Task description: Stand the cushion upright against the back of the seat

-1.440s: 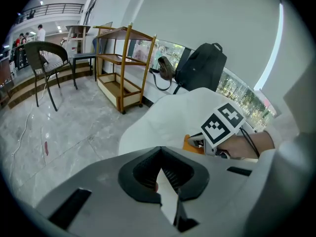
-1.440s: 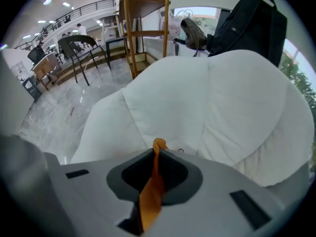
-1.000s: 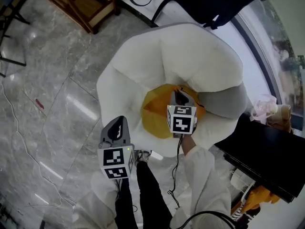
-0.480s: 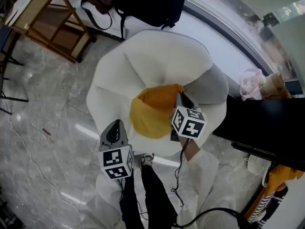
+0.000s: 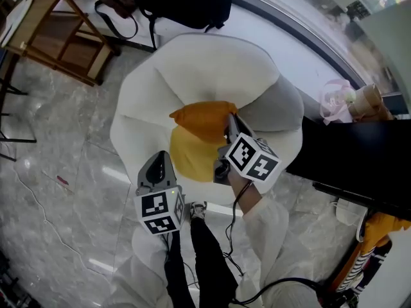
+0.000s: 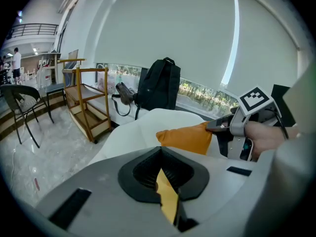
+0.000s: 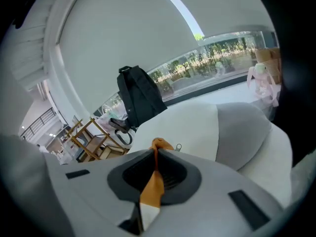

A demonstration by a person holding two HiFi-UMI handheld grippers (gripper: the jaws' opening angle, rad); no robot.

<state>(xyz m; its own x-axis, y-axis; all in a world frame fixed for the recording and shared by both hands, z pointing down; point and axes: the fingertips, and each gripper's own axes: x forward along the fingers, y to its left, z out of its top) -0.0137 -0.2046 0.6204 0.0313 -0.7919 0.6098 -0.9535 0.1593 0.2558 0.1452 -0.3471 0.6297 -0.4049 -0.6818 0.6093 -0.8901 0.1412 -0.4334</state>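
The orange-yellow cushion [image 5: 196, 130] is tilted up on the round white seat [image 5: 192, 63], its upper edge raised toward the seat's back. My right gripper [image 5: 230, 126] is shut on the cushion's right upper corner. In the right gripper view a strip of orange fabric [image 7: 159, 144] is pinched between the jaws of that gripper [image 7: 156, 153]. My left gripper [image 5: 158, 159] hovers at the seat's front edge, just left of the cushion and apart from it. Its jaws [image 6: 160, 151] show only a slit. In the left gripper view the cushion [image 6: 185, 138] hangs from the right gripper [image 6: 211, 126].
A grey pad [image 5: 273, 111] fills the seat's right side. A black backpack [image 5: 186, 2] stands behind the seat, and a wooden shelf [image 5: 58, 37] is at the back left. A black desk [image 5: 353, 159] is close on the right. A chair [image 6: 24, 102] stands on the marble floor.
The right gripper rose and rolled, lifting the cushion from flat on the seat onto its edge. The left gripper moved a little closer to the seat's front.
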